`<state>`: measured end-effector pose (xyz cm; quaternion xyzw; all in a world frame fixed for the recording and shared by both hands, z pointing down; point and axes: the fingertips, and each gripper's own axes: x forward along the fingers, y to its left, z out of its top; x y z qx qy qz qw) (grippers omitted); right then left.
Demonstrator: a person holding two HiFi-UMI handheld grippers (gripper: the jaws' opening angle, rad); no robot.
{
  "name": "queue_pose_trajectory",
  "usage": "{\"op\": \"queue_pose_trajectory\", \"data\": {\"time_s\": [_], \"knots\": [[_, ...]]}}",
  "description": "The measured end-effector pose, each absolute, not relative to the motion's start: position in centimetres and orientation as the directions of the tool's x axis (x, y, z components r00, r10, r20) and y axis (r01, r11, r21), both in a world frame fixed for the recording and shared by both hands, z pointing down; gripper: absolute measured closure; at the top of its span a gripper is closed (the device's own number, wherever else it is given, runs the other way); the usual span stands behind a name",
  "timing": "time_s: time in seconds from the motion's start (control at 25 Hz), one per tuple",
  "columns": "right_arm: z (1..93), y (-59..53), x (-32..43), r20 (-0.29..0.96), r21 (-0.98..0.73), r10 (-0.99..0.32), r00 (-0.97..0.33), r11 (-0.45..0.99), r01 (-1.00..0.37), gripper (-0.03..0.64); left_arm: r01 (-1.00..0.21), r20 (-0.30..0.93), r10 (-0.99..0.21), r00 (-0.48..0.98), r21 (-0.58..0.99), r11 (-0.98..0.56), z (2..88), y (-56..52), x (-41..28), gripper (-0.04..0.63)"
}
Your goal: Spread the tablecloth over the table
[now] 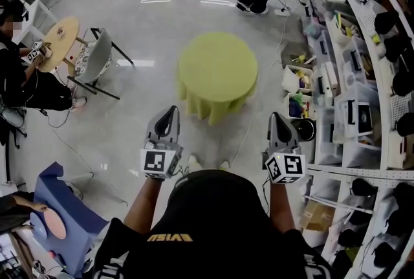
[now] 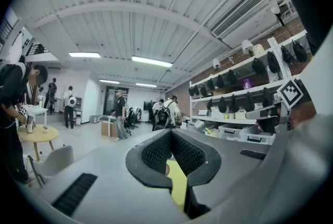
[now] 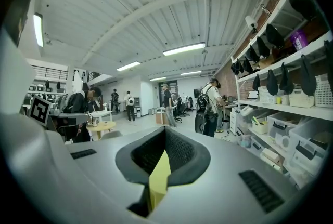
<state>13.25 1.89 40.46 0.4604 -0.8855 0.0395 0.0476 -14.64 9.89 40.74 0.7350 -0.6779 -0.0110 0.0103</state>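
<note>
Holding left tongs [image 1: 171, 111] and right tongs [image 1: 277, 117] out level ahead of the chest, side by side, well apart from each other. Holding both fully closed, pads meeting, gripping nothing. Pointing both toward the tablecloth [image 1: 217, 70], well short of it, touching nothing. Seeing that yellow-green tablecloth spread over a round tabletop out on the floor [image 1: 149, 32], covering the top completely and hanging in folds all round. Catching a strip of the same yellow-green through the slit under the closed pads in both gripper views. Standing with shoes [image 1: 194, 161] near the tablecloth's near hem. Showing a grey chair [image 1: 96, 56] and a small wood tabletop [image 1: 61, 38] off to the left, with a person [image 1: 19, 70] sitting there. Showing shelves [image 1: 362, 96] packed with bins and gear along the right, near the tablecloth's edge. Showing more people [image 3: 210, 106] standing far back in the room in both gripper views.
</note>
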Motion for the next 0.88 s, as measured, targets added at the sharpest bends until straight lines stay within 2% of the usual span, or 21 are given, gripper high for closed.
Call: {"op": "queue_pose_trajectory", "data": {"time_s": [0.88], "knots": [[39.73, 2.71, 12.96, 0.114, -0.021, -0.806, -0.581, 0.582, -0.813, 0.617, -0.996, 0.004, -0.997, 0.081, 0.042, -0.081, 41.13, 10.38, -14.85, 0.577]]}}
